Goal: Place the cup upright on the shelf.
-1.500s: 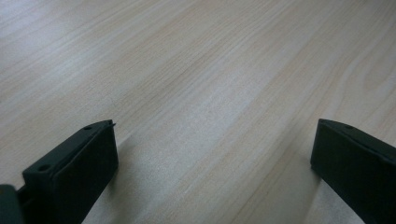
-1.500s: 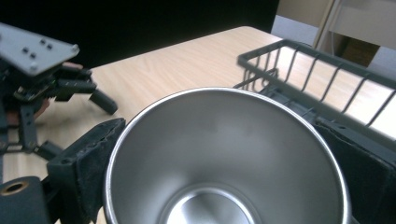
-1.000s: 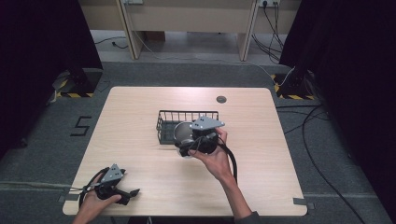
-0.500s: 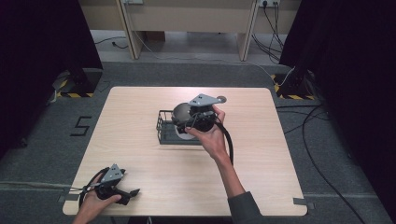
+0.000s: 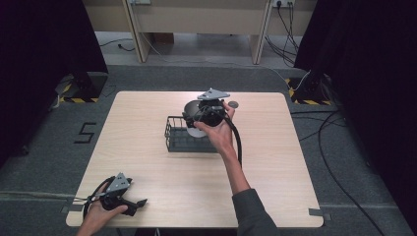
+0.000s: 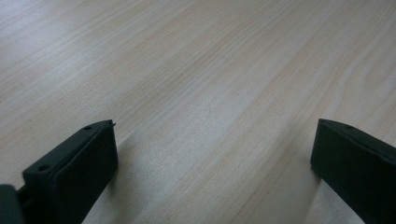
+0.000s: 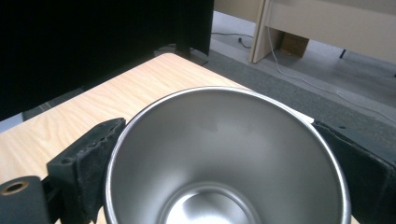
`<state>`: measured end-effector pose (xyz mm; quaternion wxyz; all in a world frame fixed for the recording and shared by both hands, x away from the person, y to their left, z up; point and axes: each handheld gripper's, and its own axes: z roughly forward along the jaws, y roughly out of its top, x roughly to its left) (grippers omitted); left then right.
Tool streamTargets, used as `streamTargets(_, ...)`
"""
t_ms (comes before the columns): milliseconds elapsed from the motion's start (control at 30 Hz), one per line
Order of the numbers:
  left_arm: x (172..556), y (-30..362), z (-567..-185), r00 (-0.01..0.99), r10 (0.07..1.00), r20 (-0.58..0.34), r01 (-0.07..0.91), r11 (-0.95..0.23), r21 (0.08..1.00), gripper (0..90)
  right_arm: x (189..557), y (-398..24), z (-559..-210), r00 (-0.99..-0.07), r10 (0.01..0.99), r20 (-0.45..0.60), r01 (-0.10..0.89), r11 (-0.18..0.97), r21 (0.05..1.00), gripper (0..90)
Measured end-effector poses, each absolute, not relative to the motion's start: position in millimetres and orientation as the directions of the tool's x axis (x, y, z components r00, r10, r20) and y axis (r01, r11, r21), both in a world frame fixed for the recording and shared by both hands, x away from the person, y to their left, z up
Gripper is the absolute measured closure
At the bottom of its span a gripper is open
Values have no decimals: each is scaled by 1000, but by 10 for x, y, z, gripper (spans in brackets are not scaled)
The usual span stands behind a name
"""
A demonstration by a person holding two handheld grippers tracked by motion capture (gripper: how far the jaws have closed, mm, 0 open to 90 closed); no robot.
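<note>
High view shows the right hand-held gripper (image 5: 200, 116) clamped on a steel cup (image 5: 195, 117), jaws pressing its outer wall on both sides, so the cup rides tipped and lifted above the wire basket (image 5: 173, 139) at mid-bench. That grip likely suits carrying it clear of the basket. The left hand-held gripper (image 5: 129, 205) rests wide open and empty at the near left corner of the bench (image 5: 275, 162). Compared with a second ago, the cup has risen from basket level and moved farther back; the left one has not shifted.
</note>
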<state>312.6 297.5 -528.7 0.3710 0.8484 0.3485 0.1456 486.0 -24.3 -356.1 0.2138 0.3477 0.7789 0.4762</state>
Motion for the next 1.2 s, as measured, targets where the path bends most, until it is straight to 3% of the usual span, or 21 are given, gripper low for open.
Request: streamTargets(1200, 3125, 2975, -5286, 716, 698, -12, 484, -483, 730, 0, 5117, -139, -4008, -613, 790, 28, 434, 307, 847, 64)
